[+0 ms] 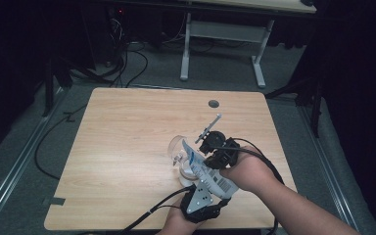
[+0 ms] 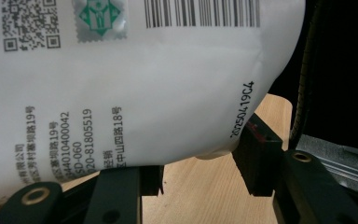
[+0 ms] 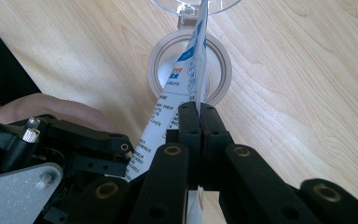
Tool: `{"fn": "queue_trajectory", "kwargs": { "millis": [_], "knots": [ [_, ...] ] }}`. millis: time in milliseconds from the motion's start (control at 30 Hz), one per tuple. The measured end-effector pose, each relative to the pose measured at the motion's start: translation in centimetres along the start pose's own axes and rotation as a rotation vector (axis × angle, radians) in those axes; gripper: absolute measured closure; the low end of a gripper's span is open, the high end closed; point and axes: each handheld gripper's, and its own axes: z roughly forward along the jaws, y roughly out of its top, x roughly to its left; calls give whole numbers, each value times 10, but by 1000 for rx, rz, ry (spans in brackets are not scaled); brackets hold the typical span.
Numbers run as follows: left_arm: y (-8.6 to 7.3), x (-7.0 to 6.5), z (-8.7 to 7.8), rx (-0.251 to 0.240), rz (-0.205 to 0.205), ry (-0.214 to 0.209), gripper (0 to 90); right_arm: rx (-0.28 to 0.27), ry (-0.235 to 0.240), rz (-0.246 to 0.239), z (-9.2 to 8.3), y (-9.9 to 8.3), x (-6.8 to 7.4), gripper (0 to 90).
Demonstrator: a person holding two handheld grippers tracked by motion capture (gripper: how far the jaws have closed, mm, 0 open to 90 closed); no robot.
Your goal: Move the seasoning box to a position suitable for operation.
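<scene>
Two grippers share one white printed pouch (image 1: 206, 171) over the wooden worktop (image 1: 117, 147). The right gripper (image 3: 198, 114) has its jaws clenched flat on the pouch's thin edge, the film pinched between the pads, and just beyond those jaws the pouch's top runs down into the round mouth of a clear jar (image 3: 189, 70) with its hinged lid (image 3: 196, 4) flipped open on the far side. In the left gripper view, the left gripper (image 2: 205, 175) holds its jaws part-way apart, one on either side of the pouch's bottom corner; the right-hand pad touches the film by the printed date code, while the left one sits under the pouch, its contact hidden. The person's right hand (image 1: 247, 171) is beside the jar.
</scene>
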Motion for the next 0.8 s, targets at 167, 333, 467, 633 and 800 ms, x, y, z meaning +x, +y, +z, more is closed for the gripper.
{"fn": "queue_trajectory", "kwargs": {
  "millis": [167, 333, 467, 633, 800],
  "knots": [
    [0, 0, 0, 0, 1, -1, 572, 1, -2, -3, 0, 0, 0, 900],
    [0, 0, 0, -1, 1, -3, 570, 1, -3, -2, 0, 0, 0, 900],
    [1, -1, 0, -3, 4, -4, 565, -3, -2, -7, 0, 1, 0, 900],
    [1, -1, -1, -6, 8, -1, 566, -4, -4, -7, -1, 1, 0, 900],
    [1, 0, -1, -5, 9, -1, 567, -5, -5, -7, -1, 1, 0, 900]
  ]
}}
